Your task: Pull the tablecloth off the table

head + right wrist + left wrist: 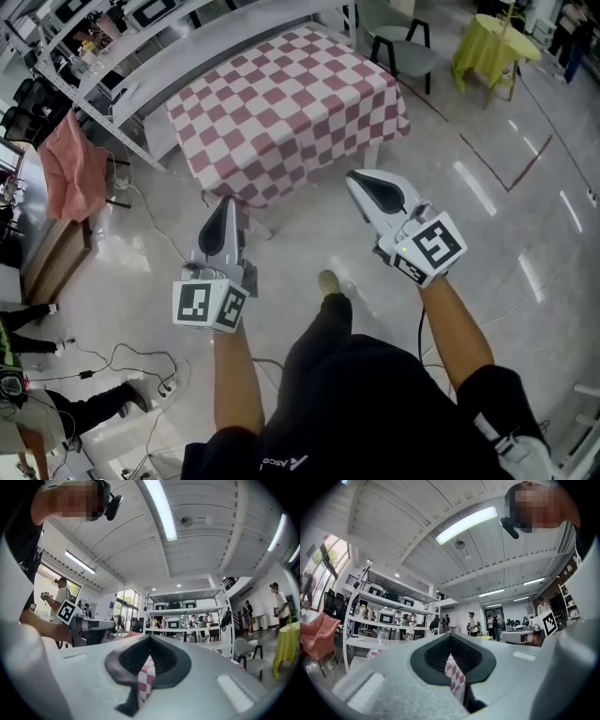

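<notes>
The red-and-white checked tablecloth lies spread over the table, its edges hanging down on all sides. Both grippers are held in front of the table's near side, pointing at it. My left gripper has its tip close to the cloth's near left corner, and my right gripper sits just short of the near right edge. In both gripper views the jaws meet at the tips: left gripper, right gripper. A strip of checked cloth shows through the slot below the tips. The cloth looks undisturbed.
A white shelving rack stands right behind the table. A grey chair and a small yellow-covered table are at the back right. A pink cloth hangs at the left, cables lie on the floor, and people stand in the background.
</notes>
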### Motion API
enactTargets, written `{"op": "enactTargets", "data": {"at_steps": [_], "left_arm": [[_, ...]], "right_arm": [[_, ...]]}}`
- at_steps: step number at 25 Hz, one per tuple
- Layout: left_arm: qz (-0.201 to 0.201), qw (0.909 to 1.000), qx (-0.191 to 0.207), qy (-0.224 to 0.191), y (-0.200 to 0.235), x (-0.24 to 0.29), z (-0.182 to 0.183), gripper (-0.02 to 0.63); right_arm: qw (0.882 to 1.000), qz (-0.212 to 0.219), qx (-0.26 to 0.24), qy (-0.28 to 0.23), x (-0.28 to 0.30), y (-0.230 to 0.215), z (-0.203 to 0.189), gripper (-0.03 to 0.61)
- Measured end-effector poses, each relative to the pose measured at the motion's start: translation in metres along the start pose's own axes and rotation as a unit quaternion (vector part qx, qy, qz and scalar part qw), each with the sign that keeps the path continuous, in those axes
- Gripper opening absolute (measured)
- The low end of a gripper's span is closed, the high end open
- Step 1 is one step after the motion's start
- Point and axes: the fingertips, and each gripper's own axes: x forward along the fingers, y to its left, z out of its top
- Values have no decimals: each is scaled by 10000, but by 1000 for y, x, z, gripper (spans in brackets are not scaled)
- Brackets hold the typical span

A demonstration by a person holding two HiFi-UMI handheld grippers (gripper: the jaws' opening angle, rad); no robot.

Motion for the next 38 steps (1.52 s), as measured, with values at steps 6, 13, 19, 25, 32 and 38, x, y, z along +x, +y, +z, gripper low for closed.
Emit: {"op": "enactTargets", "data": {"at_steps": [6, 13, 19, 25, 32, 38], "left_arm": [[116, 9999, -23, -107, 63, 95, -17, 9], [292, 9995, 0, -83, 158, 227, -30, 9], [381, 9992, -97, 93, 198, 275, -58, 9], [661, 9972, -154, 317, 231, 314, -85, 11], [1256, 9899, -215, 618, 270, 371, -118, 11], [1870, 9774, -371, 917, 295, 439, -151, 12]], "right_arm": [[9992, 183, -237, 249, 95, -67, -13, 2], [9986, 249, -281, 371, 231, -169, -26, 2], [9975, 267, -329, 564, 284, -209, -55, 2], [9966, 87, -155, 804, 331, -261, -91, 2], [9938, 302, -69, 1067, 393, -332, -131, 2], [9883, 724, 29, 1344, 446, -400, -167, 2]]}}
